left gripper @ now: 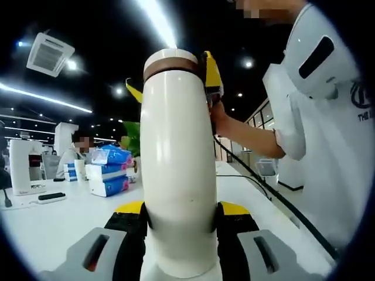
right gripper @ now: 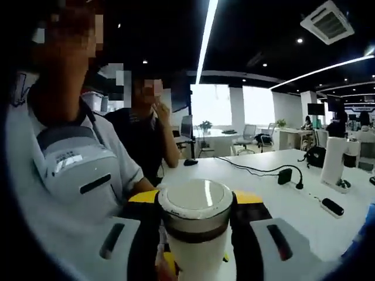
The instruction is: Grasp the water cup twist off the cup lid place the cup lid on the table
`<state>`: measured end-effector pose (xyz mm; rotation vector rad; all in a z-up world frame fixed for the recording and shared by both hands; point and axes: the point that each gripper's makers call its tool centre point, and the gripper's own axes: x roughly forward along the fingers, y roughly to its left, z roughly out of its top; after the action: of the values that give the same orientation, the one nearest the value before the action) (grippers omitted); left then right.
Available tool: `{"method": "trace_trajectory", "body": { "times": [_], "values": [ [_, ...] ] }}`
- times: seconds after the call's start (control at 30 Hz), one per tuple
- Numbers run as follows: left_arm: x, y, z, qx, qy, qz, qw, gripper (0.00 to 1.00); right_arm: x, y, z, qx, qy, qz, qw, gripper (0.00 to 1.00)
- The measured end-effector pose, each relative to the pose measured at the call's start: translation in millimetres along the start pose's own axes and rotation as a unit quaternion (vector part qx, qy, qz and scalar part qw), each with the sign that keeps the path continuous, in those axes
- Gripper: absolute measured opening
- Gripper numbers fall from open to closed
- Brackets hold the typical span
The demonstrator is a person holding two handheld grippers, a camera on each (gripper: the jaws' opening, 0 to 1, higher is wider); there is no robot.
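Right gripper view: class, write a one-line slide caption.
Right gripper clamps the lid of a white cup above a white table.

Bright ceiling light strips (left gripper: 155, 20) w/ glare, dark ceiling, fisheye-warped edges, bkgd soft.

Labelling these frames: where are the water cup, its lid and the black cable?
water cup (left gripper: 179, 175), left gripper view, white body.
cup lid (right gripper: 196, 199), right gripper view, top face.
black cable (right gripper: 252, 170), right gripper view, run across table.
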<state>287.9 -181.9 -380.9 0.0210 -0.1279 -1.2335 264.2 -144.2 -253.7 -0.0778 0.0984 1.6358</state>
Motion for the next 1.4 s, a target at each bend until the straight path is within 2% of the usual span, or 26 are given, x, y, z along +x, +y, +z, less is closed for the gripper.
{"method": "trace_trajectory", "body": {
  "times": [0.07, 0.2, 0.33, 0.43, 0.53, 0.57, 0.67, 0.7, 0.73, 0.77, 0.87, 0.93, 0.97, 1.1, 1.17, 1.23, 1.3, 1.4],
  "values": [
    [-1, -0.3, 0.2, 0.0, 0.0, -0.001, 1.0, 0.48, 2, 3, 0.8, -0.009, -0.006, 0.02, 0.9997, 0.49],
    [-2, -0.1, 0.3, -0.003, -0.001, -0.002, 1.0, 0.48, 7, 6, 0.6, -0.007, -0.005, 0.024, 0.9997, 0.49],
    [-1, -0.2, 0.0, -0.005, 0.0, -0.002, 1.0, 0.47, 5, 4, -1.7, 0.024, 0.0, -0.001, 0.9997, 0.51],
    [-1, 0.2, 0.0, -0.005, 0.0, -0.002, 1.0, 0.47, -2, 3, -3.8, 0.031, 0.001, -0.035, 0.9989, 0.55],
    [0, 0.1, -0.1, -0.002, 0.0, -0.001, 1.0, 0.48, -16, 0, 1.2, 0.039, -0.001, -0.113, 0.9928, 0.64],
    [0, 0.3, 0.0, -0.003, 0.0, -0.001, 1.0, 0.48, -22, 1, 5.3, 0.044, -0.007, -0.15, 0.9878, 0.67],
    [0, 0.6, 0.0, 0.0, 0.001, -0.001, 1.0, 0.48, -33, 12, 11.7, 0.05, -0.016, -0.209, 0.9766, 0.68],
    [0, 0.3, 0.1, 0.0, 0.001, 0.0, 1.0, 0.48, -38, 14, 13.5, 0.054, -0.023, -0.24, 0.969, 0.68],
    [1, 0.5, 0.1, 0.001, 0.002, 0.0, 1.0, 0.48, -44, 14, 12.8, 0.052, -0.024, -0.28, 0.9582, 0.68],
    [1, 0.5, 0.2, 0.001, 0.002, 0.0, 1.0, 0.48, -49, 15, 13.0, 0.039, -0.028, -0.311, 0.9491, 0.67],
    [1, 1.3, 0.0, 0.002, 0.003, 0.001, 1.0, 0.48, -51, 26, 9.0, 0.023, -0.033, -0.369, 0.9286, 0.65],
    [1, 1.4, 0.1, 0.002, 0.003, 0.001, 1.0, 0.48, -48, 33, 7.9, 0.022, -0.049, -0.396, 0.9165, 0.65],
    [1, 0.9, 0.3, 0.002, 0.003, 0.001, 1.0, 0.48, -44, 36, 4.2, 0.023, -0.044, -0.402, 0.9144, 0.66],
    [1, 0.7, 0.6, 0.001, 0.003, 0.001, 1.0, 0.48, -36, 34, -0.9, 0.021, -0.05, -0.451, 0.891, 0.71],
    [1, 0.6, 0.9, 0.002, 0.003, 0.001, 1.0, 0.48, -36, 30, -2.0, 0.02, -0.051, -0.465, 0.8838, 0.71],
    [1, 0.7, 1.1, 0.001, 0.004, 0.002, 1.0, 0.48, -38, 23, -2.0, 0.025, -0.057, -0.484, 0.873, 0.7],
    [1, 0.8, 1.4, 0.001, 0.004, 0.002, 1.0, 0.48, -37, 18, -2.9, 0.032, -0.062, -0.49, 0.8691, 0.68],
    [1, 1.2, 1.7, 0.002, 0.004, 0.003, 1.0, 0.48, -30, 11, -1.4, 0.04, -0.061, -0.489, 0.8692, 0.66]
  ]
}}
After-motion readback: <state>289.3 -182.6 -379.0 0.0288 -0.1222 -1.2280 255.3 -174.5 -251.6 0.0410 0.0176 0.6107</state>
